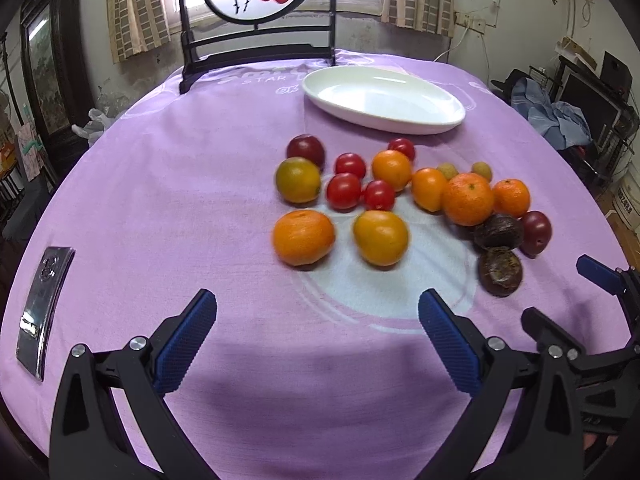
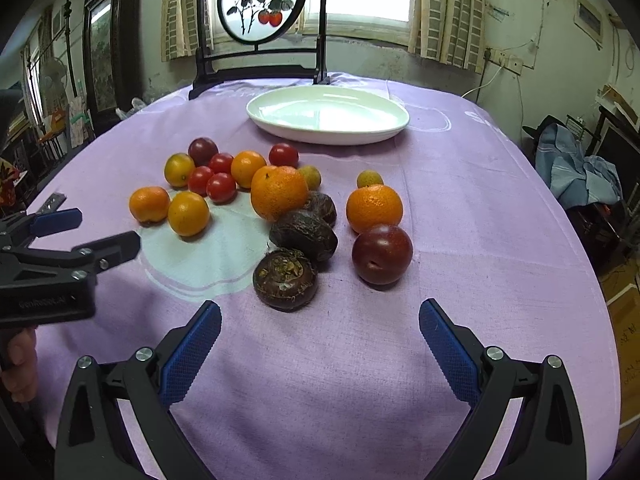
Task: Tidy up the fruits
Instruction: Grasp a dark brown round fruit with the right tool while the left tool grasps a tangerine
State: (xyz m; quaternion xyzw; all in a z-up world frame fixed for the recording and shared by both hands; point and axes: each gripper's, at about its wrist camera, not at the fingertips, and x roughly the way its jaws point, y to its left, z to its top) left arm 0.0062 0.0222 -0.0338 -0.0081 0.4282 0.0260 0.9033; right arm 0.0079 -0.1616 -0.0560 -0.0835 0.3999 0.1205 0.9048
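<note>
Loose fruit lies mid-table on a purple cloth point(image 1: 160, 200): several oranges point(image 1: 303, 237), cherry tomatoes point(image 1: 343, 191), dark plums point(image 2: 382, 253), brown water chestnuts point(image 2: 286, 279) and small longans point(image 2: 369, 179). An empty white oval plate point(image 1: 384, 98) stands behind them; it also shows in the right wrist view point(image 2: 328, 114). My left gripper point(image 1: 318, 314) is open and empty, short of the nearest oranges. My right gripper point(image 2: 320, 322) is open and empty, just in front of a water chestnut and a plum. Each gripper shows at the other view's edge.
A dark-framed round painted screen point(image 1: 260, 20) stands at the table's far edge behind the plate. A silver phone point(image 1: 42, 312) lies on the cloth at the left. Clothes and furniture stand beyond the table's right edge point(image 2: 576, 164).
</note>
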